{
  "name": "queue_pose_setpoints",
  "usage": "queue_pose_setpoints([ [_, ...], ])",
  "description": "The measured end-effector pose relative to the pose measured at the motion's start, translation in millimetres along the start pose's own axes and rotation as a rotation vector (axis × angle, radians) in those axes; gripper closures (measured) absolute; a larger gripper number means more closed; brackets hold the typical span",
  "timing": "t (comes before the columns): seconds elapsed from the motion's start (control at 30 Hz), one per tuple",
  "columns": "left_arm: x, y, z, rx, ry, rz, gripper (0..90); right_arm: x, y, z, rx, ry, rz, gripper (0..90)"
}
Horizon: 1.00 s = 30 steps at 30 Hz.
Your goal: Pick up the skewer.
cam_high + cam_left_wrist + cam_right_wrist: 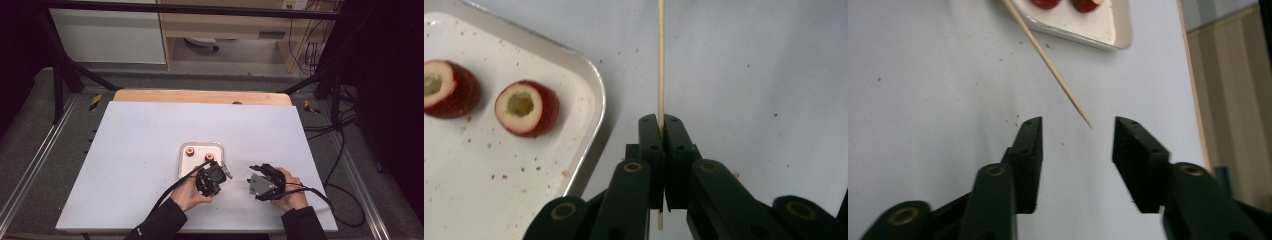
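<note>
A thin wooden skewer point(660, 60) is clamped between the jaws of my left gripper point(663, 122), which is shut on its lower end. In the high view the skewer point(239, 176) points right from the left gripper point(226, 173) towards the right gripper point(254, 172). My right gripper point(1078, 130) stands open, and the skewer's sharp tip point(1088, 125) lies between its jaws without touching them. Two red cored fruits point(526, 107) point(446, 90) lie in a white metal tray point(596, 100), just left of the skewer.
The tray point(184, 160) sits mid-table on a pale sheet point(140, 150), right behind the left hand. Red crumbs dot the sheet and the tray. A wooden table edge point(200, 96) runs along the back; black cables point(340, 195) trail off to the right.
</note>
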<state>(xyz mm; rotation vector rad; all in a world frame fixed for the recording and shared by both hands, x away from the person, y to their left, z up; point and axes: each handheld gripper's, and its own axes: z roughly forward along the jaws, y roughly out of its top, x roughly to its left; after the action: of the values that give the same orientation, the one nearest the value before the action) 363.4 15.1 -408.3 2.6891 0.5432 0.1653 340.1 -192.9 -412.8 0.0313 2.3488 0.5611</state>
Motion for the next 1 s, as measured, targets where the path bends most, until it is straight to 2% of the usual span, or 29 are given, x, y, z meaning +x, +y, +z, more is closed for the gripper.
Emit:
queue_pose_setpoints([
  [0.07, 0.7, -8.3, -4.3, -0.008, 0.02, -0.002, 88.3, -3.1, -6.8, -1.3, -0.012, 0.009, 0.106, 47.0],
  [0.13, 1.8, -10.9, -5.3, -0.025, 0.021, -0.001, 88.4, -4.8, -12.6, -1.2, -0.015, 0.023, 0.217, 43.1],
  [0.17, 2.7, -13.6, -6.5, -0.039, 0.012, -0.007, 88.3, -5.6, -15.3, -1.4, -0.012, 0.031, 0.252, 41.5],
  [0.27, 4.6, -25.3, -13.6, -0.084, 0.013, -0.055, 88.3, -7.2, -22.6, 0.7, -0.007, 0.046, 0.382, 34.7],
  [0.33, 5.4, -28.1, -14.9, -0.099, 0.012, -0.068, 88.3, -8.1, -27.1, 2.2, 0.0, 0.054, 0.452, 33.8],
  [0.37, 6.3, -30.8, -16.5, -0.107, 0.01, -0.083, 88.3, -8.1, -27.1, 2.2, 0.0, 0.054, 0.452, 33.8],
  [0.4, 7.0, -33.1, -17.6, -0.126, 0.006, -0.098, 88.2, -8.0, -31.2, 3.1, -0.001, 0.062, 0.506, 32.3],
  [0.43, 7.7, -35.4, -18.9, -0.147, 0.006, -0.111, 88.3, -7.9, -33.0, 3.6, -0.005, 0.067, 0.535, 31.2],
  [0.47, 8.2, -37.8, -20.1, -0.165, 0.006, -0.122, 88.2, -7.9, -33.0, 3.6, -0.005, 0.067, 0.535, 31.2],
  [0.5, 8.8, -40.5, -21.2, -0.183, 0.009, -0.136, 88.3, -7.4, -36.0, 4.7, -0.011, 0.086, 0.588, 28.0],
  [0.53, 9.0, -43.2, -22.1, -0.206, 0.012, -0.153, 88.3, -7.4, -36.0, 4.7, -0.011, 0.086, 0.588, 28.0],
  [0.6, 9.5, -49.3, -24.1, -0.243, 0.018, -0.184, 88.3, -6.6, -38.6, 5.9, 0.013, 0.102, 0.662, 21.5],
  [0.63, 9.5, -52.4, -25.2, -0.256, 0.025, -0.194, 88.2, -6.5, -39.1, 6.5, 0.014, 0.108, 0.68, 19.6],
  [0.67, 9.2, -55.5, -25.8, -0.272, 0.025, -0.212, 88.2, -6.5, -39.1, 6.5, 0.014, 0.108, 0.68, 19.6],
  [0.8, 7.4, -67.7, -26.7, -0.334, 0.034, -0.248, 88.2, -7.7, -38.6, 8.1, 0.023, 0.15, 0.733, 13.5],
  [0.9, 7.5, -76.5, -27.4, -0.375, 0.033, -0.281, 88.2, -9.3, -37.5, 8.1, 0.007, 0.181, 0.781, 9.7],
  [1.0, 7.2, -85.3, -28.3, -0.42, 0.045, -0.312, 88.2, -11.2, -36.0, 8.7, 0.002, 0.203, 0.804, 5.8],
])
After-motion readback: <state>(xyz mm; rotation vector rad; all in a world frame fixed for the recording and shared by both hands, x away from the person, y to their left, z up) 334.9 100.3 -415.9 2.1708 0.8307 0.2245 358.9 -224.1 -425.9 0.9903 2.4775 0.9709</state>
